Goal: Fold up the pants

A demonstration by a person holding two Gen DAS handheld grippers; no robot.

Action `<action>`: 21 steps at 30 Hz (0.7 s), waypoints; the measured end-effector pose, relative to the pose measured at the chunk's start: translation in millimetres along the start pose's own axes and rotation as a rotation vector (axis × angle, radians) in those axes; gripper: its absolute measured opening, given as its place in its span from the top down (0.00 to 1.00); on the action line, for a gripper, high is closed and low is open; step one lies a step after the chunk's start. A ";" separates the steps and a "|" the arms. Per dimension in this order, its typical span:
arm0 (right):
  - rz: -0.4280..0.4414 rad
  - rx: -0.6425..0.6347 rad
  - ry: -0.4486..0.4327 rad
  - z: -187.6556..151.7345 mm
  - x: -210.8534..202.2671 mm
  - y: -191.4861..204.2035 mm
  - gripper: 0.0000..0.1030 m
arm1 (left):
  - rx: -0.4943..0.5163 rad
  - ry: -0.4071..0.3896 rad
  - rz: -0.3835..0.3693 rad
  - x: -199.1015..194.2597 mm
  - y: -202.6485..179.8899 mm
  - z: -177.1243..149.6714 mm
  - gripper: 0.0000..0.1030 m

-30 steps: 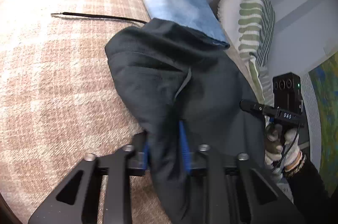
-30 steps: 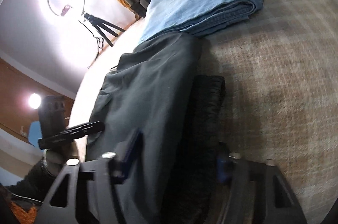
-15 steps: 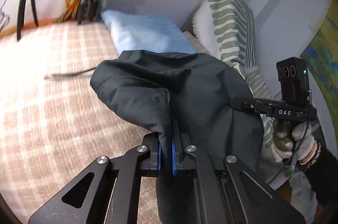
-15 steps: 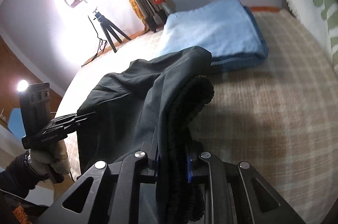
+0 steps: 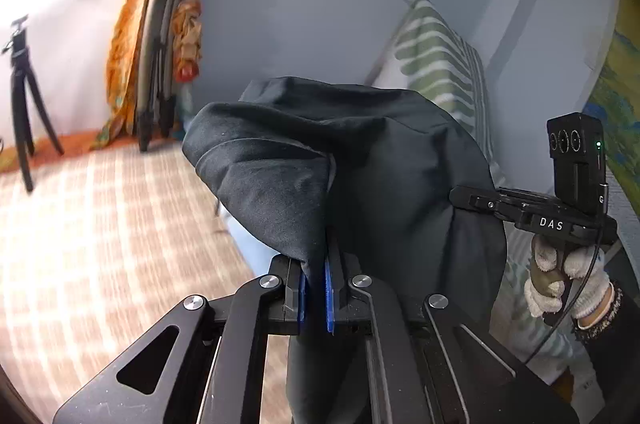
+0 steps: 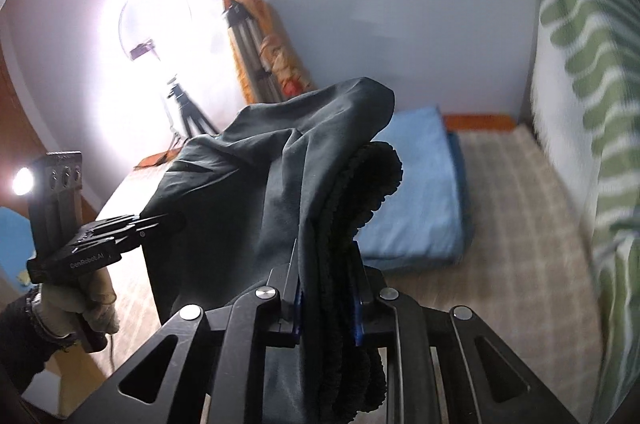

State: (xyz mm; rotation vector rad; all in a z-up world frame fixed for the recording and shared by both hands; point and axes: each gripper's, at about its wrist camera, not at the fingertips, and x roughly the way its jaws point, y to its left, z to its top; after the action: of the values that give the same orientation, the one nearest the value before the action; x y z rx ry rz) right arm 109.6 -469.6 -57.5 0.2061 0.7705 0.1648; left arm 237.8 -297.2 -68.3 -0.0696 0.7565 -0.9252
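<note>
Only right view: pants point(image 6: 280, 184) waistband, folded jeans point(image 6: 420, 184)

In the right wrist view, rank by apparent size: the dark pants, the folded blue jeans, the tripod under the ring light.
1. dark pants, though closest to the camera, which inflates them
2. folded blue jeans
3. tripod, farthest away, so its true size is unsure

Folded blue jeans point(image 6: 416, 184) ahead; striped pillow point(image 6: 580, 72) blocks right.

A ring light point(image 6: 138, 36) up and left of the right gripper point(image 6: 326, 298) glares white, washing out the wall. Both fisheye views curve at dark edges. The bedspread point(image 5: 100, 224) beside the left gripper point(image 5: 316, 290) blurs.
</note>
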 end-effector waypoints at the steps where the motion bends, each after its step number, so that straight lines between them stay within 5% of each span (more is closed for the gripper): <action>1: -0.015 -0.007 -0.004 8.8 5.8 -2.7 0.85 | 0.013 -0.005 0.009 8.1 4.1 7.7 0.95; 10: -0.076 -0.010 -0.014 68.8 70.8 -38.2 0.85 | 0.004 -0.014 0.045 70.1 39.1 48.0 0.95; 21: -0.185 -0.013 0.070 72.2 133.7 -64.8 0.81 | -0.011 0.051 0.149 115.2 64.4 48.2 0.90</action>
State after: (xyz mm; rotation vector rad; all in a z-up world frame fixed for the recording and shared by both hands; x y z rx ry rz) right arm 259.5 -511.5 -112.8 0.1165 0.8532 0.0021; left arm 354.7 -355.3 -120.4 0.0009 0.8029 -0.7832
